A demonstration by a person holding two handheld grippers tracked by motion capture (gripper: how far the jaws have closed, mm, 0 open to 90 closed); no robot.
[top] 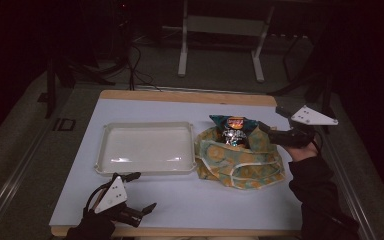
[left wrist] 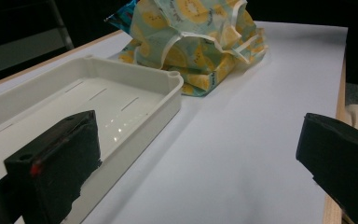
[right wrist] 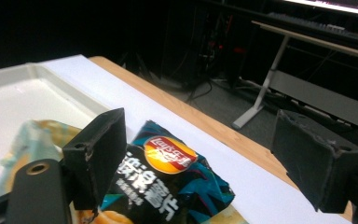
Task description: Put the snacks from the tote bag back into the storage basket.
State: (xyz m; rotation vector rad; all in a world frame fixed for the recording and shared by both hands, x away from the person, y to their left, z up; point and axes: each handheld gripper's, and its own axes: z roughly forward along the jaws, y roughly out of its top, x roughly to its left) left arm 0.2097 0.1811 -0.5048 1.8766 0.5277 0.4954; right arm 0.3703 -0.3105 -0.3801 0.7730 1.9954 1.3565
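Crinkly foil marks the target: a dark chip bag [top: 233, 129] lies half out of the mouth of a yellow-print cloth bag [top: 240, 159], its top pointing toward the table's far edge. The right gripper [top: 264, 126] hovers just beside it with jaws spread wide and nothing between them; in the right gripper view they straddle the chip bag [right wrist: 168, 184] from above.

The step in hand looks like pulling the chip bag out. To do it well, I would lower the jaws onto the exposed top seam, where the foil is flat and free of cloth, then close gently, since a hard pinch on the puffed middle could crush the contents or slip. Draw it out along its length, away from the opening, so the fabric does not drag with it.

Left of the cloth bag, touching or nearly so, sits a white tray [top: 102, 150], the likely drop spot. The left gripper [top: 145, 192] waits open near the table's [top: 180, 200] front edge; it could pin the cloth bag [left wrist: 200, 42] if that starts to follow.
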